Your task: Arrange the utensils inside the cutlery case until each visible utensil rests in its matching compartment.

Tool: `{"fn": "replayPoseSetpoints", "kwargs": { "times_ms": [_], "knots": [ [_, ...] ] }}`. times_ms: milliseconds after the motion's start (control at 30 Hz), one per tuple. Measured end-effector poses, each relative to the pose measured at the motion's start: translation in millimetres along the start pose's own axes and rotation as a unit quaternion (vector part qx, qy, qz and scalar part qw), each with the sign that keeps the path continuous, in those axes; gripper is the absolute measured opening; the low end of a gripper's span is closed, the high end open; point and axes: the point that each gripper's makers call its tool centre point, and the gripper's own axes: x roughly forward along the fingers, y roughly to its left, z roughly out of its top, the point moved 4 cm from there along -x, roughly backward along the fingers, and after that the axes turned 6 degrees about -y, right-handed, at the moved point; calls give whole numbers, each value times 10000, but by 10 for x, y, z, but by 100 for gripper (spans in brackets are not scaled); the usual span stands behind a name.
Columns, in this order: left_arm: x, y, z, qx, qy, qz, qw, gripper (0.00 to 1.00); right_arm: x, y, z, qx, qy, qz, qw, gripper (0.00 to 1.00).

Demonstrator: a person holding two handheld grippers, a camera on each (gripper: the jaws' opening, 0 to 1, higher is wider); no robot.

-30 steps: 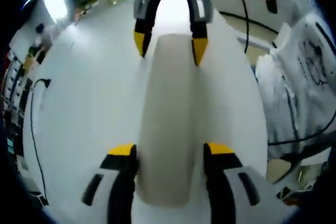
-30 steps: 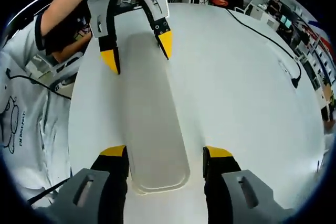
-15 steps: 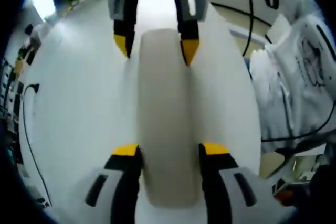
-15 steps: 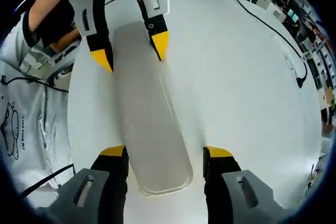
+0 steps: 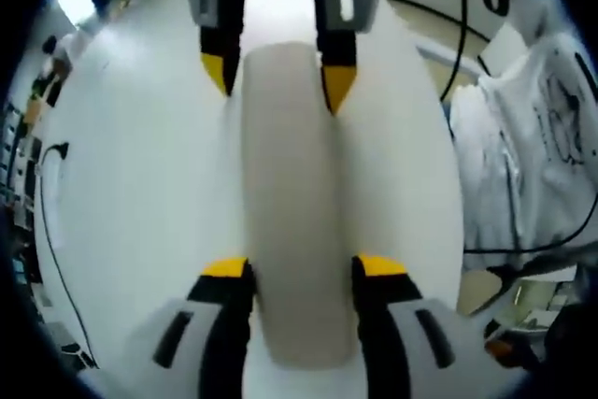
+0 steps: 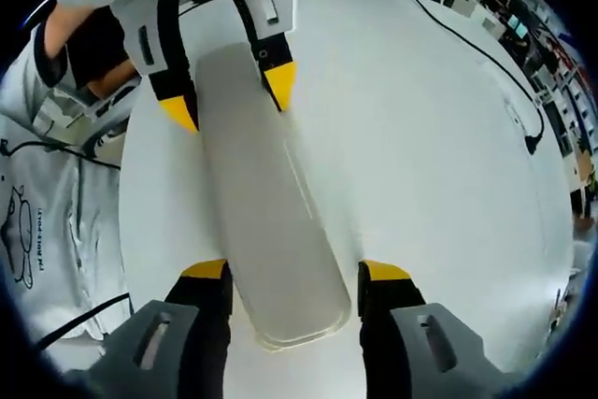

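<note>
A long frosted cutlery case (image 5: 294,184) lies closed on the white table (image 5: 140,184); its contents are hidden. In the left gripper view my left gripper (image 5: 301,266) has both yellow-tipped jaws pressed against the case's near end. My right gripper (image 5: 276,79) straddles the far end. In the right gripper view the case (image 6: 262,212) runs away from me at a slant. There my right gripper (image 6: 294,271) stands open around its near end, with a small gap on the right side. The left gripper (image 6: 227,100) clasps the far end.
A person in a white printed shirt (image 5: 542,137) stands along the table's edge, also in the right gripper view (image 6: 37,231). A black cable (image 6: 486,72) crosses the table on the far side; another cable (image 5: 47,193) lies near the opposite edge.
The left jaws have narrowed onto the case. The case has swung slightly and slid nearer in both views. The right jaws keep about the same width.
</note>
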Motion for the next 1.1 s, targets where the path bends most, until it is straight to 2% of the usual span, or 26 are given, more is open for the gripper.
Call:
{"fn": "replayPoseSetpoints", "kwargs": {
  "times_ms": [233,333,433,667,900,1100],
  "knots": [
    [2,6,13,-15,127,-1,9999,44,-4,24,1,-50,-186,-10,9998,50],
    [-9,13,-1,9,62,-7,10000,44,-10,39,0,-122,-215,-14,9997,49],
    [-23,30,-4,169,108,108,9997,43,-13,50,14,-197,-176,-18,9996,48],
    [-45,60,-37,216,43,80,9997,43,-10,61,33,-238,-50,59,9997,46],
    [-72,167,15,285,-138,142,9994,43,-33,-12,10,-233,-86,2,9997,45],
    [-52,321,76,330,-199,203,9991,43,-52,-162,-18,-210,-111,-86,9997,45]
  ]
}}
